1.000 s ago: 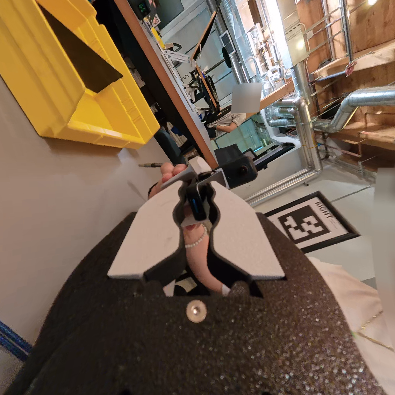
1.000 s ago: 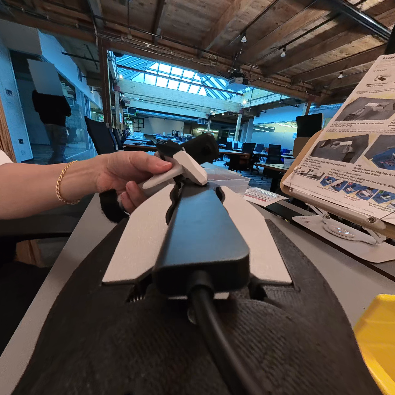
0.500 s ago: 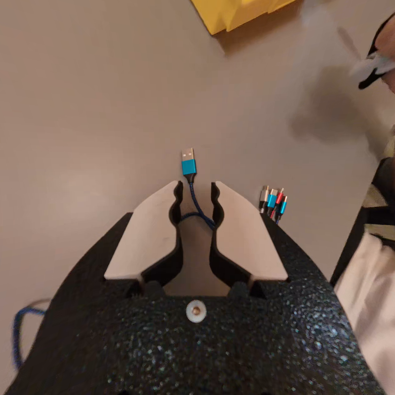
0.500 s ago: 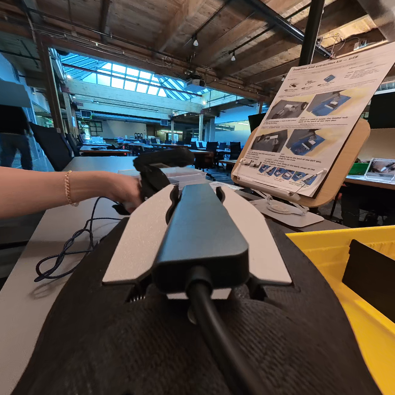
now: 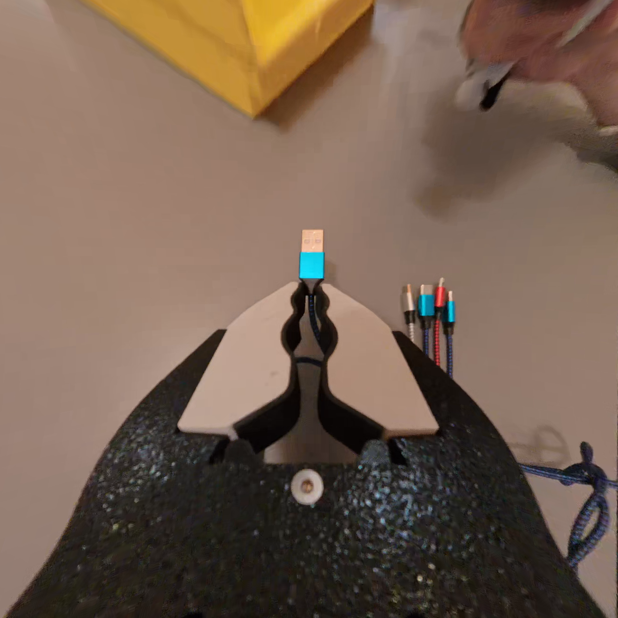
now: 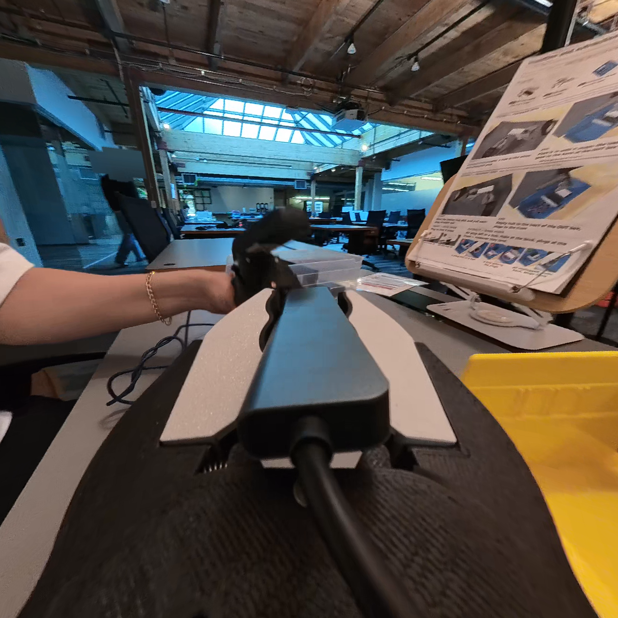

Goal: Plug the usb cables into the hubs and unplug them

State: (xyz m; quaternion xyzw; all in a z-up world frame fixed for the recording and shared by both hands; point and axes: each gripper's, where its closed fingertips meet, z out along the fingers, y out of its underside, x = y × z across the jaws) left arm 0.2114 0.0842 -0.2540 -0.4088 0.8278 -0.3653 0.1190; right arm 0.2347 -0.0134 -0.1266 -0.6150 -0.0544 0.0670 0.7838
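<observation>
In the left wrist view my left gripper (image 5: pixel 311 289) points down at the grey table (image 5: pixel 133 200). Its fingertips pinch the black neck of a blue braided USB cable just behind its blue plug (image 5: pixel 311 264), which sticks out ahead of the tips, metal end forward. In the right wrist view my right gripper (image 6: pixel 309 294) is shut on a dark flat hub (image 6: pixel 317 361) whose thick black lead runs back over the gripper body. The left gripper (image 6: pixel 264 254), held by a hand, shows blurred just beyond the hub's front end.
A bundle of several small connectors (image 5: pixel 431 307) lies right of the left fingers, with knotted blue cable (image 5: pixel 582 475) behind. A yellow bin (image 5: pixel 250 43) sits ahead, also in the right wrist view (image 6: pixel 551 418). An instruction board on a stand (image 6: pixel 535 187) and a clear box (image 6: pixel 321 264) stand behind.
The left gripper left the hub with the blue plug, opened so the plug lay on the table, then closed again on the cable's neck behind the plug. The right gripper kept its hold on the hub.
</observation>
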